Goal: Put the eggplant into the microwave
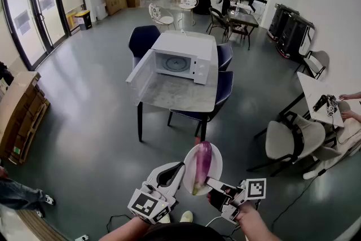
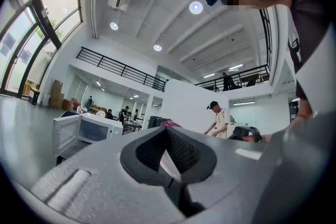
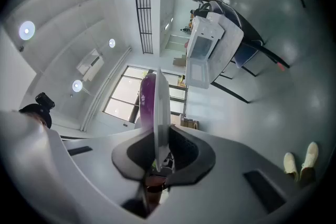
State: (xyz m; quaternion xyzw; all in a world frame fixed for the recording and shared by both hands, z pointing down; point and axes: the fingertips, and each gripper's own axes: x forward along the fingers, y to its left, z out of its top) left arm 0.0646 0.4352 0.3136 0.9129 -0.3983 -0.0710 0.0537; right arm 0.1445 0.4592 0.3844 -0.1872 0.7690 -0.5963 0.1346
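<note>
The eggplant was seen lying lengthwise on a pale round plate, which was held in the air above the grey floor, low in the head view and well apart from the microwave. The plate was gripped from both sides. The left gripper was closed on its left rim; in the left gripper view a thin pale sliver of the plate was pinched between the dark pads of the left gripper, and a purple tip of the eggplant showed just above them. The right gripper was clamped on the plate's lower right rim. In the right gripper view the plate was seen edge-on, rising straight out from between the jaws of the right gripper, with the eggplant lying against its left face. The white microwave was set on a small grey table, and its door was swung wide to the left, so that the turntable inside was exposed. Dark blue chairs were drawn up around the table. The microwave was also caught at the left of the left gripper view, and the microwave, tilted, near the top of the right gripper view.
</note>
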